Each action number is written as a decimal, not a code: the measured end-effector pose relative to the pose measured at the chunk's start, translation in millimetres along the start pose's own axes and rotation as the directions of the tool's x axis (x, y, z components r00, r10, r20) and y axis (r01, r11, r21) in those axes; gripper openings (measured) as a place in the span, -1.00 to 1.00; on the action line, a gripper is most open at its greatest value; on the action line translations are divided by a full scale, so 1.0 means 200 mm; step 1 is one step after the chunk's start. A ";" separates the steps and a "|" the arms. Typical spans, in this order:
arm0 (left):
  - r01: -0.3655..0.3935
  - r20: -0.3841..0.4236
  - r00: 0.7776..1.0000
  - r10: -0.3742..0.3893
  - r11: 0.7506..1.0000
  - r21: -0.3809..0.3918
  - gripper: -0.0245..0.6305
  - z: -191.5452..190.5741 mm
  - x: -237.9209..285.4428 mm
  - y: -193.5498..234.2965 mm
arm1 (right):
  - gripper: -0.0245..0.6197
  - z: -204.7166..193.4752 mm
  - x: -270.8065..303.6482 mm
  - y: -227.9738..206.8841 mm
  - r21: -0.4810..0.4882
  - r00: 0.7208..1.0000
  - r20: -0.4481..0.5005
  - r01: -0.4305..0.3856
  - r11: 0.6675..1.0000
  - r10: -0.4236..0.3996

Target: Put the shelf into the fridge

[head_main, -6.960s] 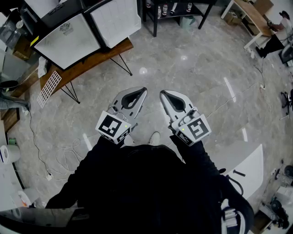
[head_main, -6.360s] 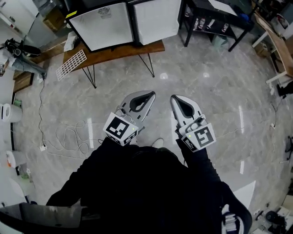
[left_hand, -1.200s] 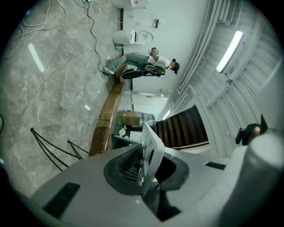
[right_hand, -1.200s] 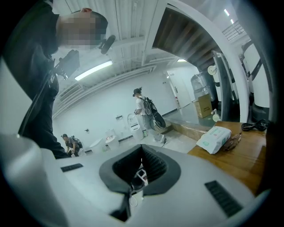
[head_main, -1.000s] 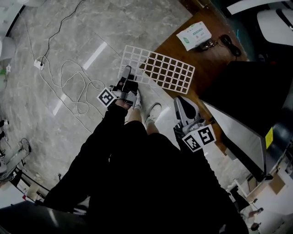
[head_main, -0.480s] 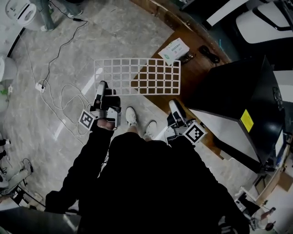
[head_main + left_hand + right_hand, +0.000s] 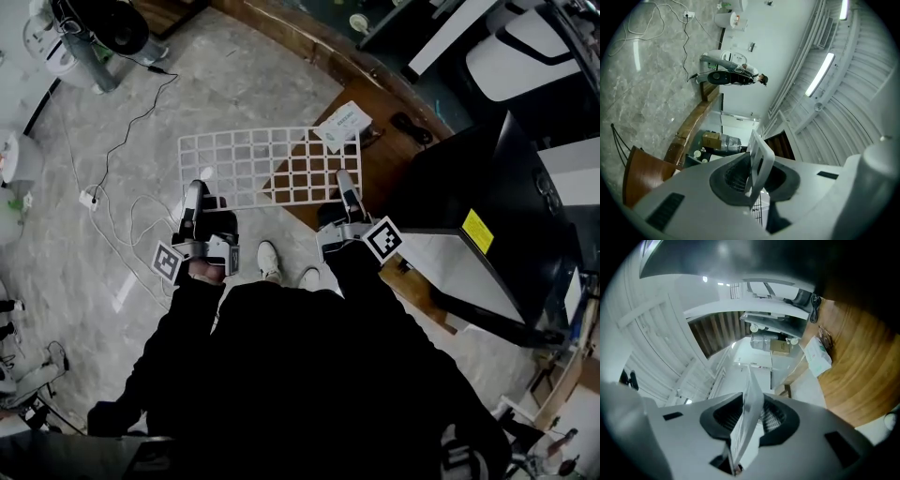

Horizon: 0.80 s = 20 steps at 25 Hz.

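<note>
The left hand-held gripper (image 7: pixel 194 190) pinches the white shelf (image 7: pixel 272 169), now lifted off the bench (image 7: pixel 394 169), upper middle. The right hand-held gripper (image 7: pixel 345 180) has just been closing round its edge, maybe not tight yet. Carrying is next.

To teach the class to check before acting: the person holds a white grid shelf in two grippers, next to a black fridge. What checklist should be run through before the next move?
1. Left gripper shut on the near edge of the shelf: ok.
2. Right gripper gripping firmly: not ok. The shelf's edge is between its jaws, which have just been closing, but a gap shows beside one pad.
3. Shelf clear of the white box on the table: cannot tell. The two overlap in the head view.
4. Fridge opening free and facing the shelf: cannot tell.
</note>
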State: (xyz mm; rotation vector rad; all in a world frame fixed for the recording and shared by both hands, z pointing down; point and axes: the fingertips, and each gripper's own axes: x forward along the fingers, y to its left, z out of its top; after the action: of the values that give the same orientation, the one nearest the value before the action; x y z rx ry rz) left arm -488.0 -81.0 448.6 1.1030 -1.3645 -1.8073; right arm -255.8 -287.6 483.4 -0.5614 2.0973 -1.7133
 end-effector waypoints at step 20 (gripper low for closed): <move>-0.062 -0.200 0.978 0.060 0.998 -0.003 -0.81 -0.28 -0.17 -0.09 | -0.81 0.02 -0.65 0.17 0.079 0.970 0.243 -0.031 0.996 0.011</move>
State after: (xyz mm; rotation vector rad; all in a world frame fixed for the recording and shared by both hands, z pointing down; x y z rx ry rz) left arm -422.1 -71.8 433.8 1.1903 -1.2552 -1.6104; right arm -144.8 -217.0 453.7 -0.6834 1.8481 -1.6209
